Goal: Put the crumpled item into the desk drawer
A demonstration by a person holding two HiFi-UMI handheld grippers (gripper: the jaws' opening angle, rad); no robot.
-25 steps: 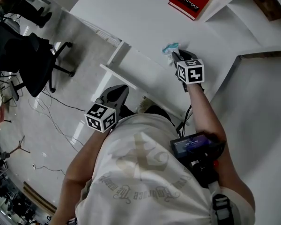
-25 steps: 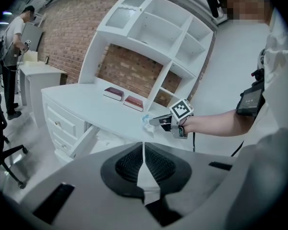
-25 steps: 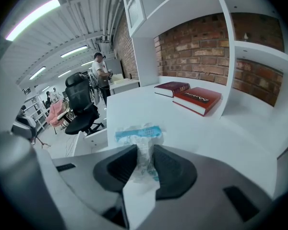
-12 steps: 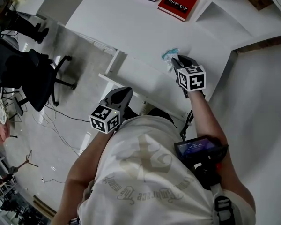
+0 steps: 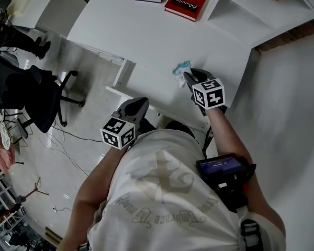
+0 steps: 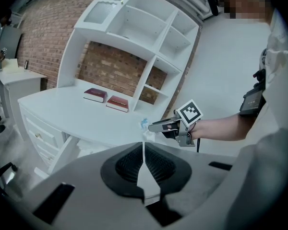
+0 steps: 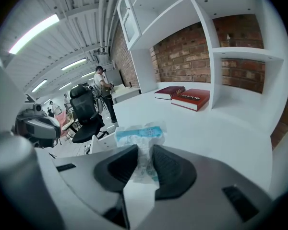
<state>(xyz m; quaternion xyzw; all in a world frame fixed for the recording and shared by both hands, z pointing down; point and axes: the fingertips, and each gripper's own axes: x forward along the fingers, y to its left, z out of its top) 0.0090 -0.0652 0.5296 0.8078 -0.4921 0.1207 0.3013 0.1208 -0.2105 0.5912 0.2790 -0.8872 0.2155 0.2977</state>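
Crumpled item (image 7: 140, 134) juts lengthwise from right tool (image 7: 144, 158).

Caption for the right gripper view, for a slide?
Right gripper shut on a crumpled blue-and-white wrapper over the white desk, two red books lying behind.

Two red books (image 5: 187, 2), one crumpled wrapper (image 5: 181, 67).

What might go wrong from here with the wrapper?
1. The right gripper pinches only a thin fold of the wrapper. Most of it sticks out past the jaws, so it may slip out on the way.
2. The drawers look closed, and the left gripper is shut and empty, so the wrapper may arrive before one is open.
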